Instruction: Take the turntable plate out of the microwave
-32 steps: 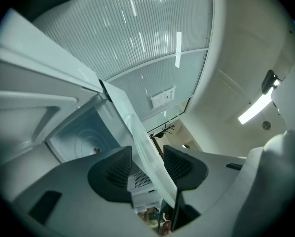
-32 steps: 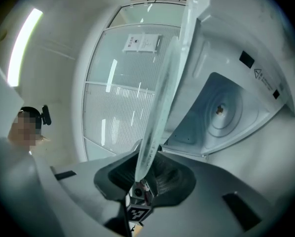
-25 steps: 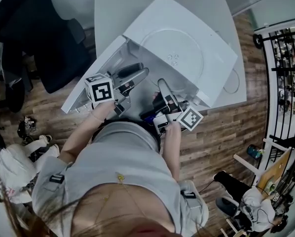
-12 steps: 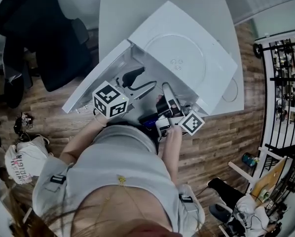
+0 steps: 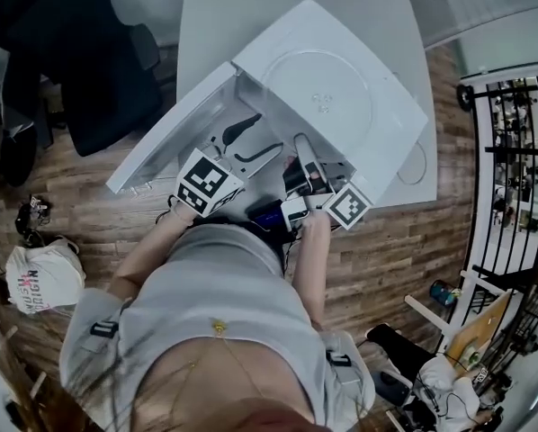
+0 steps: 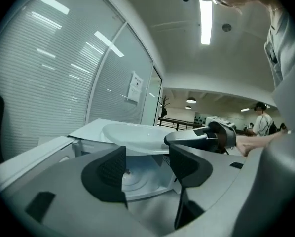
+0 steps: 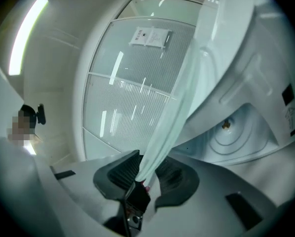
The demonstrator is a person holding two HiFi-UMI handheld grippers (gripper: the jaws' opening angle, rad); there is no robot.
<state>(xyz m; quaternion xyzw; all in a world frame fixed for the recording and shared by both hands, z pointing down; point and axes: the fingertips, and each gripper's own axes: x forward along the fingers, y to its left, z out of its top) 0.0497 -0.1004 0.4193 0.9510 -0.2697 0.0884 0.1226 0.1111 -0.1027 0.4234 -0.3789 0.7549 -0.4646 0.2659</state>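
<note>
The clear glass turntable plate point(image 5: 318, 97) hangs level over the white microwave point(image 5: 390, 147), outside its cavity. My right gripper point(image 5: 301, 147) is shut on the plate's near rim. In the right gripper view the plate point(image 7: 174, 107) runs edge-on between the pads, and the bare cavity floor with its hub point(image 7: 226, 126) lies behind. My left gripper point(image 5: 267, 133) stands open beside it, in front of the open cavity. Its jaws have just been opening and nothing is between them. The left gripper view shows the plate point(image 6: 132, 135) just beyond its own jaws, with the right gripper point(image 6: 206, 138) at its edge.
The microwave door point(image 5: 165, 138) hangs open to the left. The microwave stands on a grey table point(image 5: 215, 16). A dark office chair point(image 5: 80, 61) is at the left, a white bag point(image 5: 40, 277) lies on the wood floor, and a black metal rack point(image 5: 521, 151) stands at the right.
The left gripper has rolled about its own line and its jaws have spread wide. The right gripper has kept its hold on the plate and hardly shifted.
</note>
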